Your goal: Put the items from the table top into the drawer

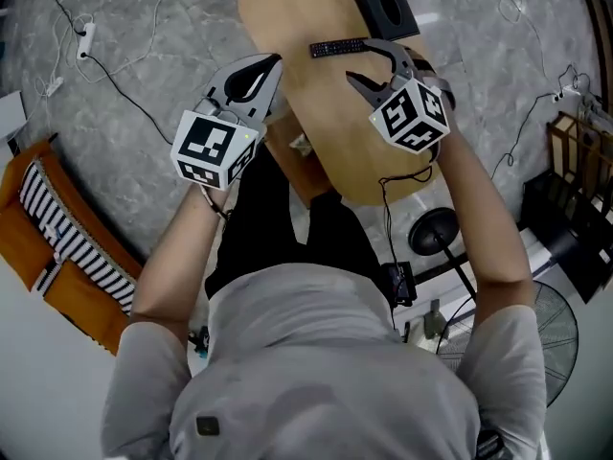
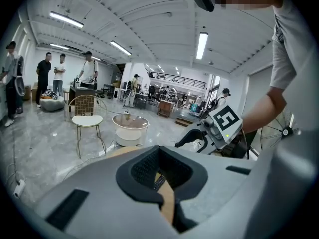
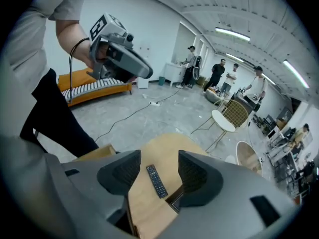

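A black remote (image 1: 337, 47) lies on the oval wooden table (image 1: 287, 17), with a black square box (image 1: 383, 3) just beyond it. My right gripper (image 1: 362, 62) hangs open right above the table, close to the remote's right end. In the right gripper view the remote (image 3: 157, 181) shows on the table between the open jaws of the right gripper (image 3: 158, 171), which do not touch it. My left gripper (image 1: 273, 62) is shut and empty at the table's left edge, over the floor. A wooden drawer (image 1: 305, 171) juts out under the table's near edge.
An orange sofa with a striped cushion (image 1: 57, 228) stands at the left. Cables (image 1: 115, 75) run over the grey floor. A black stand base (image 1: 433, 230) and a fan (image 1: 556, 324) sit at the right. Chairs and several people (image 3: 229, 76) are far off.
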Demonstrator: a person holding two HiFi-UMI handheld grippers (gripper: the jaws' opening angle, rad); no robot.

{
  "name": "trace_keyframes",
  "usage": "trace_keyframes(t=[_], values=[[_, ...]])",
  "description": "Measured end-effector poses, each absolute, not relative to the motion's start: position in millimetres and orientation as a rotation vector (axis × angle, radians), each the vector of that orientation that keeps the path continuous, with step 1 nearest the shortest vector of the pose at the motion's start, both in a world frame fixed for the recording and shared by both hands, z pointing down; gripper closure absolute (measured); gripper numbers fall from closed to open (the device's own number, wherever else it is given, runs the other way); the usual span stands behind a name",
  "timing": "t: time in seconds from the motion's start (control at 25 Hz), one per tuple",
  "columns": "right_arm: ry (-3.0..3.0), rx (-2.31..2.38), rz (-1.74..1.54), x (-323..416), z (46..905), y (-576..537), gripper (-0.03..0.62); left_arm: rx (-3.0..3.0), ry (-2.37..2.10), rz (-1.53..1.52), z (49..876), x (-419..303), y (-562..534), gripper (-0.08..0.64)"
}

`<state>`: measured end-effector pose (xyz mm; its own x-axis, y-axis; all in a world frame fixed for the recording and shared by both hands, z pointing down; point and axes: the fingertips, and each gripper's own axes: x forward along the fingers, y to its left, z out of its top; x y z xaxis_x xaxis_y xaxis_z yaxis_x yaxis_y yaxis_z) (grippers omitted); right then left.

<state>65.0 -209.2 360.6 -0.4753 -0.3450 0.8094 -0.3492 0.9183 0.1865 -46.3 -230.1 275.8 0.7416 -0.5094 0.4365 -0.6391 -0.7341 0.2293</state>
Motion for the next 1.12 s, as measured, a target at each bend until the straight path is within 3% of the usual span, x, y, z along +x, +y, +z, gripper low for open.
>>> trace_keyframes(t=[0.68,1.12], values=[[-1.866,0.117,-0.012,78,582,-234,0.336,2.499,-0.778,0.623,436,-41,-271,0.551],[-1.727,-0.030,-0.002,90,680,-240,0.333,2.439,-0.733,0.644,505,-36,-275,0.551]])
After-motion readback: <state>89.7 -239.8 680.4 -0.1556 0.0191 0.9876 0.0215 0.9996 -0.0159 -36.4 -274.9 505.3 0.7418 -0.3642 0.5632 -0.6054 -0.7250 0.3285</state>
